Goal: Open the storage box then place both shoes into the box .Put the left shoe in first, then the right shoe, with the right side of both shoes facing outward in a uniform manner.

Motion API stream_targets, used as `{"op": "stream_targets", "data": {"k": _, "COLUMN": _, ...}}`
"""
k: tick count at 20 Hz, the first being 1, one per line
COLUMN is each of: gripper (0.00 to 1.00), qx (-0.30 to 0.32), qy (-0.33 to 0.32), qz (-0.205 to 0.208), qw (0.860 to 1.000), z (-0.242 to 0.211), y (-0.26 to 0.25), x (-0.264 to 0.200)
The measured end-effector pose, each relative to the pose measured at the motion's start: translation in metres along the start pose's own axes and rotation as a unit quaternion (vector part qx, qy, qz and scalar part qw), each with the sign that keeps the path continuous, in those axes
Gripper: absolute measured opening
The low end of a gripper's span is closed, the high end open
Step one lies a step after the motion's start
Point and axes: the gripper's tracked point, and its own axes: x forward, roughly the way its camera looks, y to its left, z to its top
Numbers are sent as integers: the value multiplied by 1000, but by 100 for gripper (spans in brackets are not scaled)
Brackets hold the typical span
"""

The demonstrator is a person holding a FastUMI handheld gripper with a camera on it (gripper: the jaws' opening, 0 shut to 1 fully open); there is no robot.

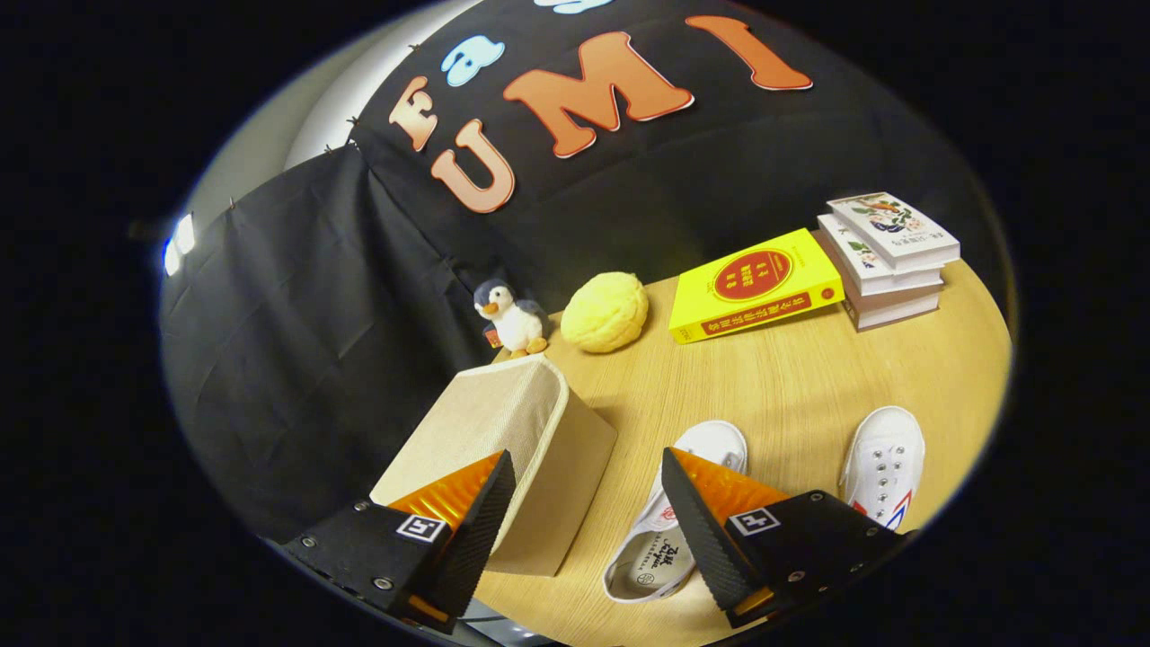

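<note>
Tongs [588, 512] open, empty, above fabric storage box [503, 449] at counter [791, 386] edge. Lid looks soft, light: pinch its rim. Canvas shoes [669, 530] pliable; grab at collar.

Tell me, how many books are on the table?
4. One yellow book lies flat beside the round yellow plush; three more sit stacked just beyond it. Open fingers hold nothing.
</note>
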Motion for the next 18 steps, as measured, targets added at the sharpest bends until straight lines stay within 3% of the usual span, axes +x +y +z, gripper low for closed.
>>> {"op": "stream_targets", "data": {"k": 7, "gripper": 98, "qx": 93, "qy": 51, "qz": 107, "qw": 989, "z": -21, "y": 41, "x": 37}}
{"op": "stream_targets", "data": {"k": 15, "gripper": 98, "qx": 181, "qy": 102, "qz": 197, "qw": 958, "z": -41, "y": 67, "x": 52}}
{"op": "stream_targets", "data": {"k": 18, "gripper": 97, "qx": 196, "qy": 101, "qz": 210, "qw": 953, "z": -35, "y": 73, "x": 52}}
